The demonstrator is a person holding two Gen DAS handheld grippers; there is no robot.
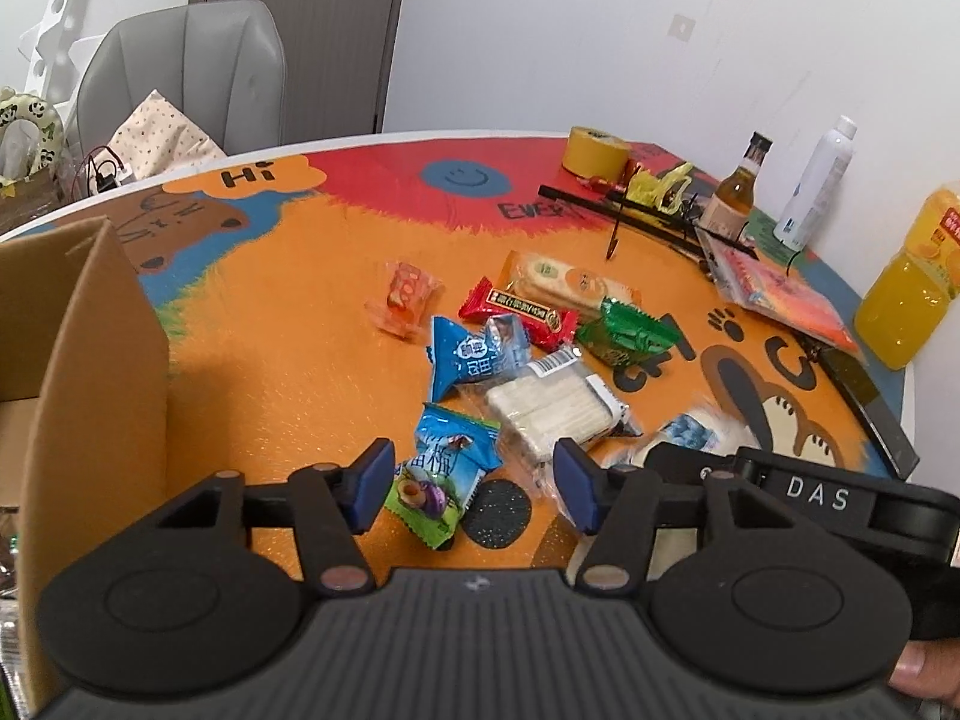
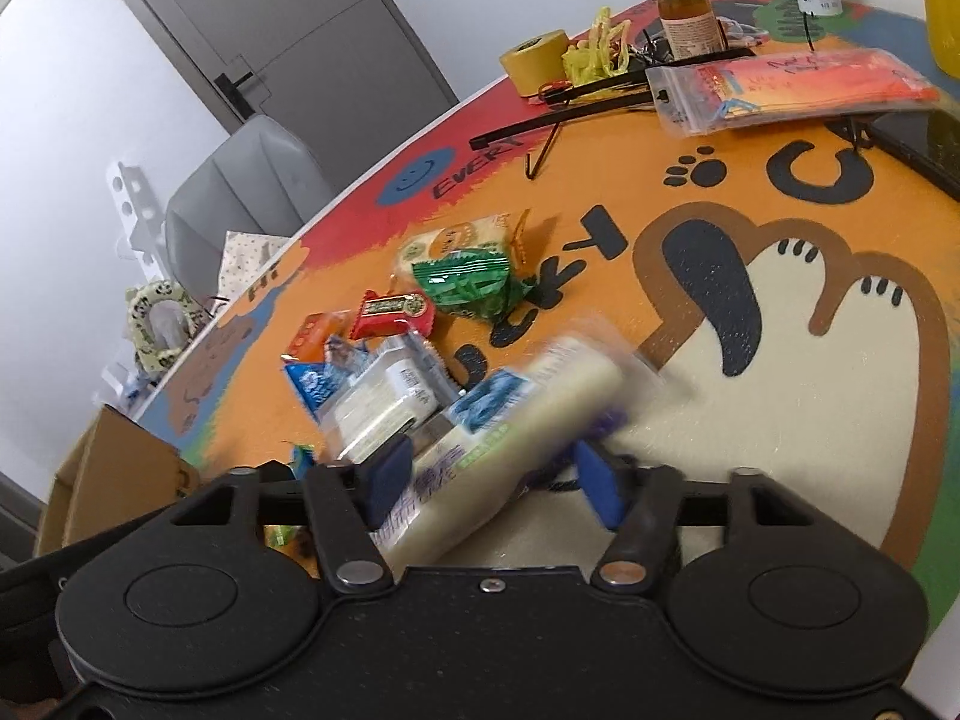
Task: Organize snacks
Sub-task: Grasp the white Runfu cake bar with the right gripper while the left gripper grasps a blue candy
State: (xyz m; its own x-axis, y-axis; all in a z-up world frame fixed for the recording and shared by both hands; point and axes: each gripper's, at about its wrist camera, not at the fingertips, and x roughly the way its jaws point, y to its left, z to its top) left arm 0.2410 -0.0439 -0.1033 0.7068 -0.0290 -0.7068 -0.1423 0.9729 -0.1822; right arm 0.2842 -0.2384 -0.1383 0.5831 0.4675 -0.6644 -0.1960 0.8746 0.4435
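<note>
My left gripper (image 1: 474,483) hovers low over the orange table mat (image 1: 270,360), open, its blue pads either side of a blue-and-green snack packet (image 1: 447,471); only the left pad is near its edge. Beyond lie a clear wafer pack (image 1: 558,408), a blue packet (image 1: 474,354), a red packet (image 1: 522,312), a green packet (image 1: 630,336), a cracker pack (image 1: 570,282) and an orange candy (image 1: 405,294). My right gripper (image 2: 495,483) straddles a blurred long cream packet (image 2: 510,414) lying slantwise between the pads; the right pad stands clear of it. An open cardboard box (image 1: 90,360) stands at the left.
At the back right stand a yellow tape roll (image 1: 594,150), a brown bottle (image 1: 735,192), a white bottle (image 1: 816,180), an orange juice bottle (image 1: 912,288), a black wire stand (image 1: 636,210) and a zip bag (image 1: 774,294). A grey chair (image 1: 192,72) sits behind the table.
</note>
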